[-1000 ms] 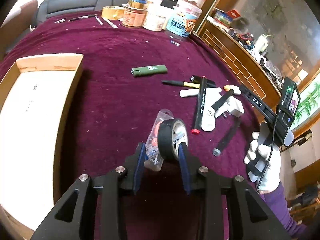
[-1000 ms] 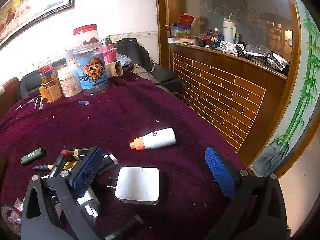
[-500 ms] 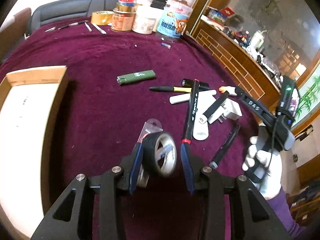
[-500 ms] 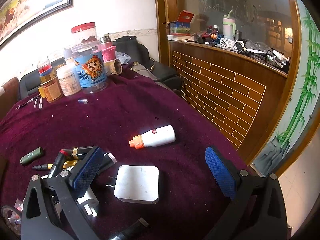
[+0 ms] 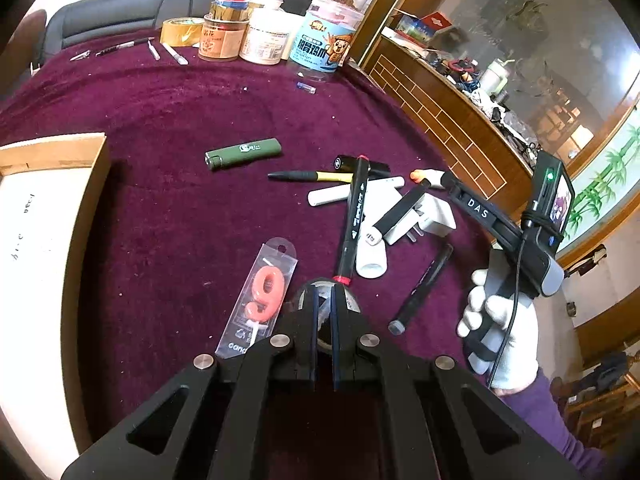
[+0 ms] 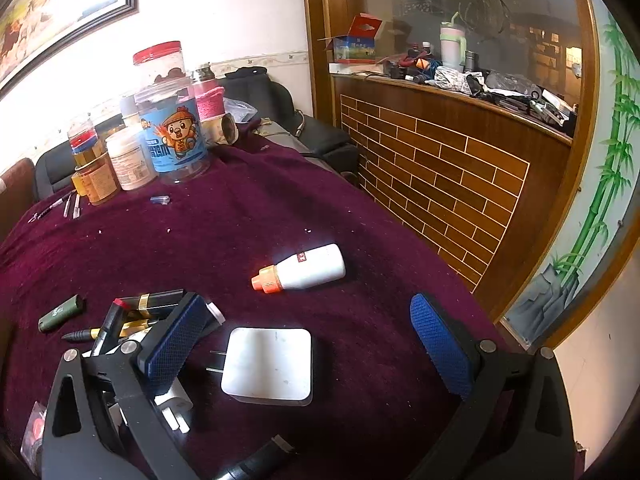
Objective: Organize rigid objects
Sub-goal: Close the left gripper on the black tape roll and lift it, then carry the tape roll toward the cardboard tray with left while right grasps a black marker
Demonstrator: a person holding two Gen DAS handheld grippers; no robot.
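My left gripper point(image 5: 323, 294) is shut on a black tape roll point(image 5: 352, 305), pinching its wall above the purple cloth; the roll is mostly hidden by the fingers. A packaged red "9" candle point(image 5: 264, 294) lies just left of it. A green lighter point(image 5: 242, 153), pens, a black-and-red marker point(image 5: 354, 216), white tubes and a white plug point(image 5: 434, 218) lie ahead. My right gripper point(image 6: 308, 344) is open over a flat white charger point(image 6: 267, 365), with a white bottle with an orange cap point(image 6: 304, 269) beyond.
A cardboard box point(image 5: 86, 216) with a white bottom stands at the left. Jars point(image 5: 320, 46), a tape roll point(image 5: 182, 31) and small tools sit at the table's far edge. A brick-patterned counter point(image 6: 448, 160) runs along the right.
My left gripper has closed on the tape roll and pulled back, uncovering the candle packet. The right gripper has stayed open over the charger.
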